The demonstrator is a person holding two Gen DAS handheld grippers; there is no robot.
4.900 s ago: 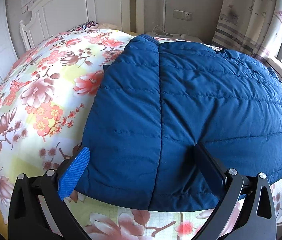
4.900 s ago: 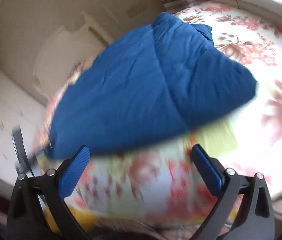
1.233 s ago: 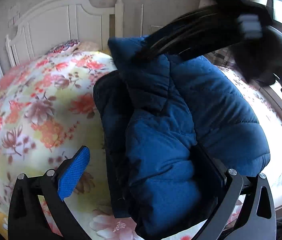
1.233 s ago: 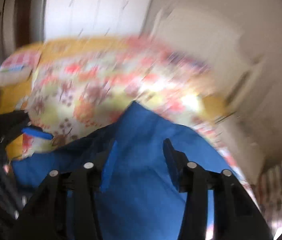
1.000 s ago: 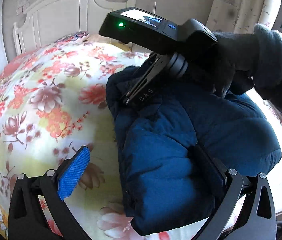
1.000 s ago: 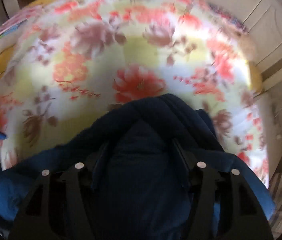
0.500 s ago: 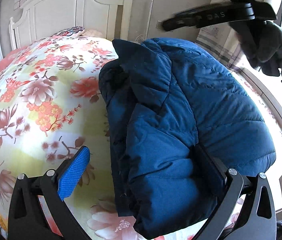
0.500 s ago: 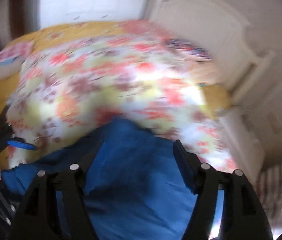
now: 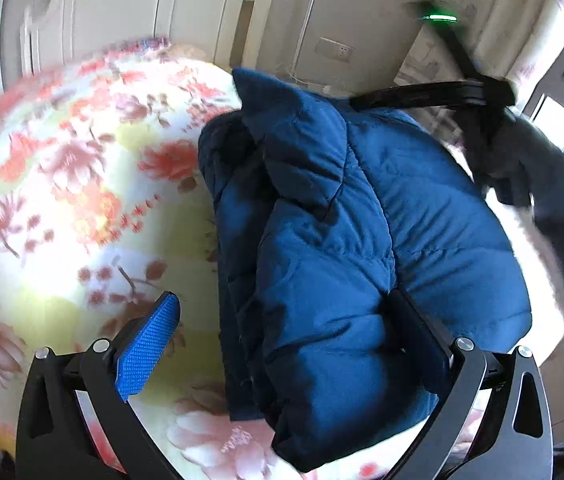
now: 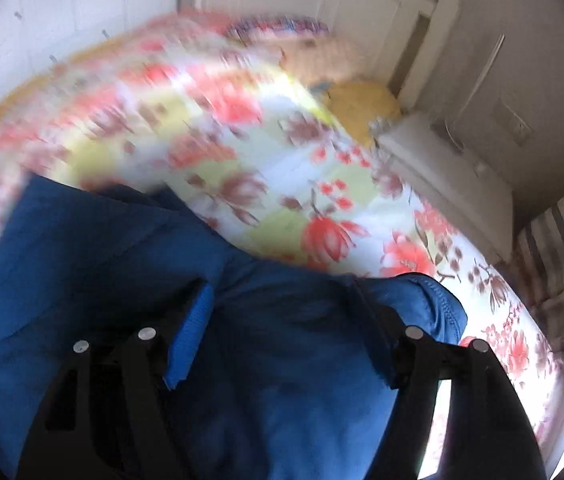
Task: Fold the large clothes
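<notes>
Blue quilted puffer jacket (image 9: 362, 240), folded, on the floral bedspread (image 9: 61, 200).
Deep blue padded garment with stitched channels, lying in a bulky heap of overlapping layers toward the window-side edge of the bedspread. One fold lies doubled over the middle; a pointed corner sticks up at the headboard end. The darker lining shows along the inner edge.

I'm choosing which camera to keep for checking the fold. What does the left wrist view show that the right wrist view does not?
Only the left wrist view shows the right gripper from outside, over the jacket's far end, and the layered fold edge. Only the right wrist view shows the white nightstand and the yellow sheet corner. Both show the blue padded jacket on the floral bedspread and the white headboard.
</notes>
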